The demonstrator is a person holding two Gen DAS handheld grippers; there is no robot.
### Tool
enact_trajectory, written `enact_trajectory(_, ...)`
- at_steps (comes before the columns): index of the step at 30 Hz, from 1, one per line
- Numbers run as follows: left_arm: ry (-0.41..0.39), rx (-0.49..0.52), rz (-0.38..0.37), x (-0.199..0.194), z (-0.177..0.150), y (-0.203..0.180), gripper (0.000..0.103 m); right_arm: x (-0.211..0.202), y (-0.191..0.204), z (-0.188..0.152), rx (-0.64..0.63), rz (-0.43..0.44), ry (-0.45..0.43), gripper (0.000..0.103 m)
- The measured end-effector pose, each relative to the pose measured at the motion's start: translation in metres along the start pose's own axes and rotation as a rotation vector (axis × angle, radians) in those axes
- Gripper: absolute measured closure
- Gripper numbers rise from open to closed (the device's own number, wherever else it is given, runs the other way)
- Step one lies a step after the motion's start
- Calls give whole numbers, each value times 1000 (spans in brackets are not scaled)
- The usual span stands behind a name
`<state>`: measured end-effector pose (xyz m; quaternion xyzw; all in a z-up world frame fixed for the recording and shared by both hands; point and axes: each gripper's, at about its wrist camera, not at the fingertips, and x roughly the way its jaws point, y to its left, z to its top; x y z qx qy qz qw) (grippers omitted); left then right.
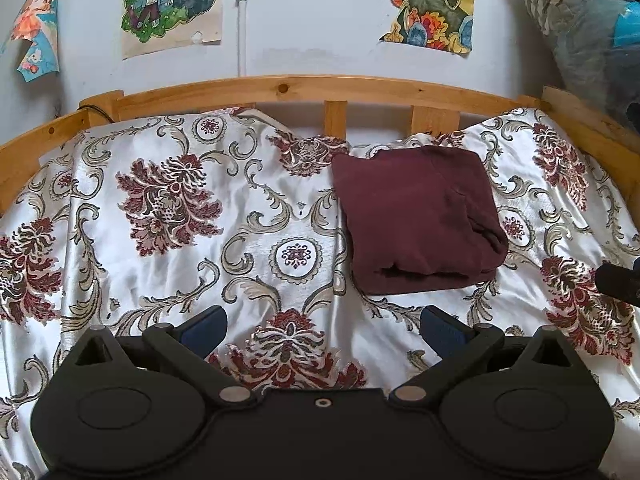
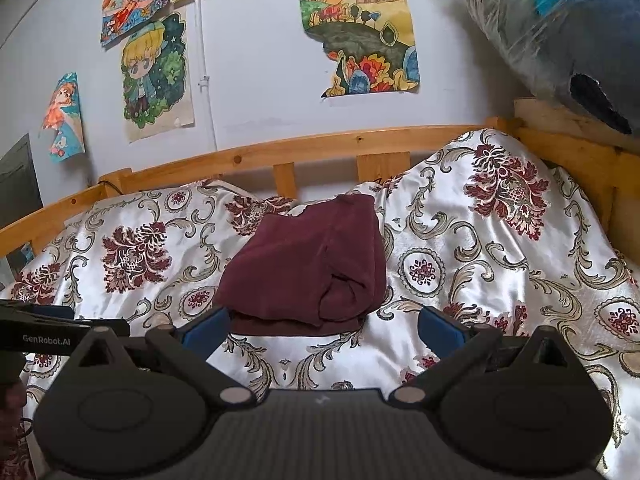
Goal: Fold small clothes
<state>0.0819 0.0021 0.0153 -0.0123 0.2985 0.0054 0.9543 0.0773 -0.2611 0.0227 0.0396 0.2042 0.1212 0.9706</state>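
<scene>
A maroon garment (image 1: 416,220) lies folded into a compact rectangle on the floral white bed cover (image 1: 172,264). In the right wrist view the garment (image 2: 308,268) sits just beyond the fingers. My left gripper (image 1: 324,330) is open and empty, below and left of the garment. My right gripper (image 2: 324,332) is open and empty, with its blue pads either side of the garment's near edge, apart from it. The left gripper's body (image 2: 40,338) shows at the left edge of the right wrist view. The right gripper's tip (image 1: 620,280) shows at the right edge of the left wrist view.
A wooden bed rail (image 1: 304,88) runs along the far side against a white wall with drawings (image 1: 172,4). A plastic-wrapped bundle (image 2: 560,36) sits at the upper right on a wooden ledge (image 2: 576,136). The cover rises in a hump (image 2: 500,200) at the right.
</scene>
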Motion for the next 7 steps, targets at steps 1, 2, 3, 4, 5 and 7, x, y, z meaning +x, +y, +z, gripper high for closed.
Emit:
enact_trajectory(1,-3,0,4,0,0,0,1,1,0,0,2,1,4,0)
enact_trajectory(2,-2,1,3,0,-1,1,1,1,-1,0,5,1,7,0)
enact_trajectory(3,2,1,-2,0,-1,0,1,2,-1,0,7,1,12,0)
enact_trajectory(4,10,-3,-7,0,-2,1,1,2,-1,-1,9,1,15,0)
enact_trajectory(5,15,-9,-4,0,-2,2,1,3,-2,-1,11,1,17,0)
enact_trajectory(7,30,-15,0,2,-3,3,1,3,-2,-1,14,1,21,0)
